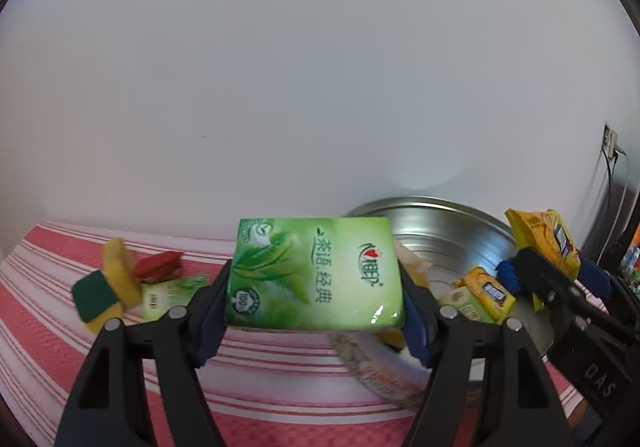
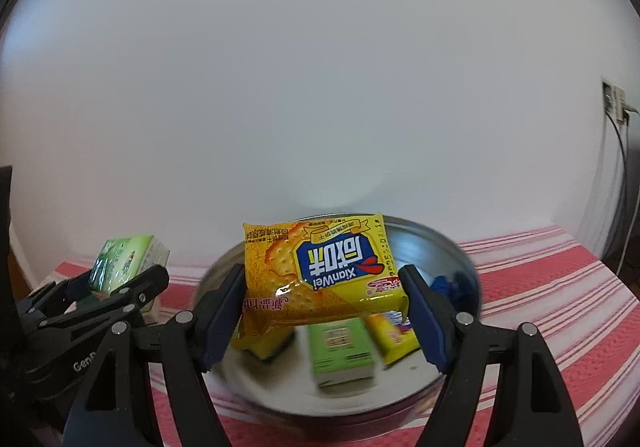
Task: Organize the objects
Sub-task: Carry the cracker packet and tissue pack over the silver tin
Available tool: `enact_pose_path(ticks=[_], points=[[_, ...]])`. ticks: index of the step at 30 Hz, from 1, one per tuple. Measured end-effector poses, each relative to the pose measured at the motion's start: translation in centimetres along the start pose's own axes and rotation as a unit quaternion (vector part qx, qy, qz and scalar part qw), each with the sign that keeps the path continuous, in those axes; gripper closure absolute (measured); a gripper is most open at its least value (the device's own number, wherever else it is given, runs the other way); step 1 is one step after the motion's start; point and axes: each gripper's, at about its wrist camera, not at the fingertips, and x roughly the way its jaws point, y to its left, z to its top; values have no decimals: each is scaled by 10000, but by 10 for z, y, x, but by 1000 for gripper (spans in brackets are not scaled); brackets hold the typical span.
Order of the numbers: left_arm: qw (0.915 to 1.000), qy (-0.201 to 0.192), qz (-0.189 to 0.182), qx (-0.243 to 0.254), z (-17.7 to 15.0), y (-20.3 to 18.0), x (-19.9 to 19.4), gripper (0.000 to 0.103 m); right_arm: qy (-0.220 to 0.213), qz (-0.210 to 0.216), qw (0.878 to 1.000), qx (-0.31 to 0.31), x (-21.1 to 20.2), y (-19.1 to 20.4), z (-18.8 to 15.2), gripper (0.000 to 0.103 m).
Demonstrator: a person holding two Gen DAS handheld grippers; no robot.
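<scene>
Currently left gripper (image 1: pixel 316 311) pinches green tissue pack (image 1: pixel 314 273); right gripper (image 2: pixel 324 311) pinches yellow cracker packet (image 2: pixel 320 271) above, seemingly, metal basin (image 2: pixel 460 247).

Glossy plastic wraps the tissue pack (image 1: pixel 314 271) and cracker packet (image 2: pixel 320 267) — shiny metal basin (image 2: pixel 460 259), woven striped cloth (image 2: pixel 560 287).

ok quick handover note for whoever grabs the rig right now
Left claw: shut on the green tissue pack, held above the striped cloth.
Right claw: shut on the yellow cracker packet, over the metal basin.
Done: a green pack and yellow packets already lie in the basin.
Left: both held items unplaced; sponges and another green pack remain on the cloth.
</scene>
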Motion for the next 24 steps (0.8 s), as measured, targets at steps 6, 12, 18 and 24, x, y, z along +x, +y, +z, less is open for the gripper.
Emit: enact_pose_path(ticks=[6,12,18,24], points=[[9998,61,-164,77,3,-18,10,31,-1,-241,9997,78,3,-21,3,25],[9991,179,-353,166,7,-45,22,30,90,-559,9982,198,13,-40,3,25],[9980,402,-396,282,0,-54,37,30,276,-786,9962,239,26,-45,-1,25],[9974,590,-310,262,-5,-47,48,30,478,-817,9954,157,32,-34,-5,25]])
